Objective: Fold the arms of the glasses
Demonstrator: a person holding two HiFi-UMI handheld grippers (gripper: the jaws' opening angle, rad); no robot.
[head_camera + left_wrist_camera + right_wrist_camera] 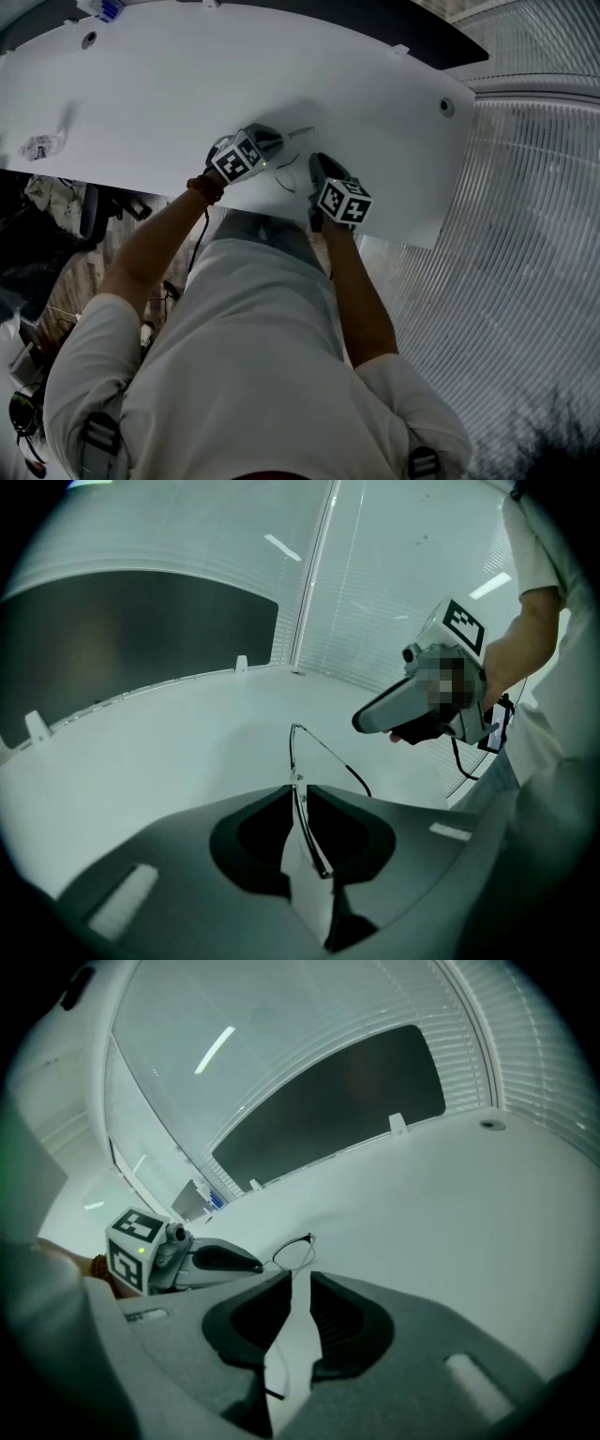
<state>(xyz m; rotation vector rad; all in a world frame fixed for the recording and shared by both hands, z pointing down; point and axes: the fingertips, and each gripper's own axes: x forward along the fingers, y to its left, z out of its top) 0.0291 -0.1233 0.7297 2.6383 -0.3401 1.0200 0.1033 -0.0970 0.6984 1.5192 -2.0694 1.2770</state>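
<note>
Overhead, a person in a white T-shirt stood at a broad white curved table (169,94), holding a two-jaw gripper in each hand near its front edge. A pair of thin dark wire-rimmed glasses (289,161) lay between the two tools, close to the person.

The left gripper (279,145), grey with a black-and-white marker cube, pointed down at the table. In the left gripper view its dark jaws (298,789) stood narrow and were closed on the glasses' frame near the hinge. One slim arm (323,745) reached out beyond them, its dark curved tip free above the tabletop.

The right gripper (315,161) sat just beside the left one. In the left gripper view it hovered (361,722) above that free arm, apart from it. In the right gripper view its jaws (298,1279) showed a narrow gap with white table behind it. A thin dark arm tip showed low in that gap, but nothing was clamped. Beyond them a round lens rim (292,1253) met the left gripper's tip (258,1265).
</note>
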